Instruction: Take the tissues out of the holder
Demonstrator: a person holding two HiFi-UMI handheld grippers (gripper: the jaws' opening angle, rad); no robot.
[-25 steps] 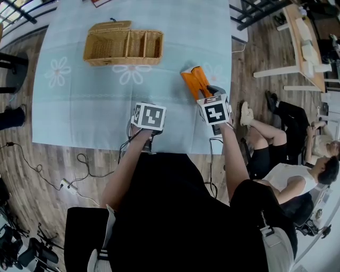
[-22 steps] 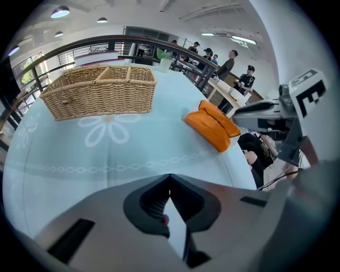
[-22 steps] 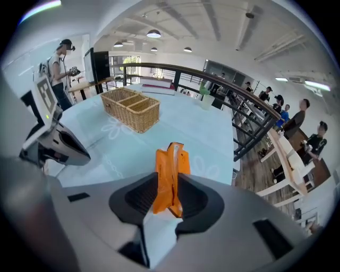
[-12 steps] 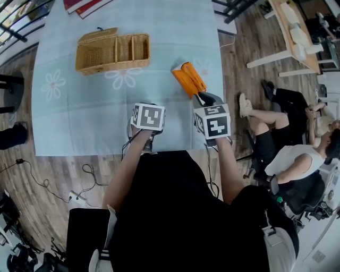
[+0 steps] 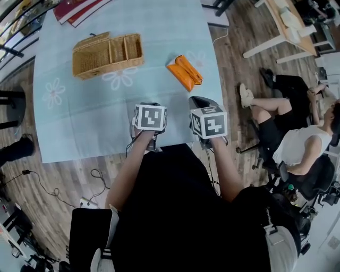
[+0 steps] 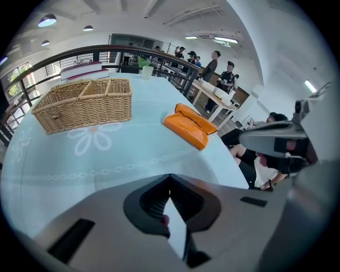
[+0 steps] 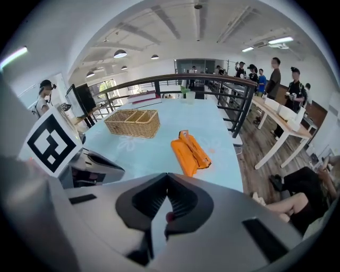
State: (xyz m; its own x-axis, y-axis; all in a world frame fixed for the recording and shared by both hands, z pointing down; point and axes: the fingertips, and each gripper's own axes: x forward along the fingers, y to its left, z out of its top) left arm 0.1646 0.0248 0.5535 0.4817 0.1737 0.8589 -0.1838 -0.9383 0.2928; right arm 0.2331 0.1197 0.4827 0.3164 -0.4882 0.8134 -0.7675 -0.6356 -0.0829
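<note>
The wicker holder (image 5: 109, 53) stands at the far left of the table, its compartments showing nothing inside from the head view. An orange tissue pack (image 5: 184, 73) lies flat on the blue cloth to its right, free of both grippers. My right gripper (image 5: 199, 102) hangs near the table's front edge, a hand's length short of the pack; its jaws have just been closing and are shut with nothing between them (image 7: 168, 176). My left gripper (image 5: 151, 105) is beside it, also shut and empty (image 6: 170, 176). Both gripper views show the pack (image 7: 190, 151) and holder (image 6: 85, 103) ahead.
The light blue flowered tablecloth (image 5: 90, 114) covers the table. Red books (image 5: 79, 8) lie at the far edge. People sit on the floor at the right (image 5: 289, 143), and white tables (image 5: 281, 21) stand beyond. Cables (image 5: 58, 191) trail on the wooden floor.
My right gripper has drawn back from the orange pack toward the table's front edge and rolled, leaving the pack lying on the cloth. The left gripper has shifted only slightly.
</note>
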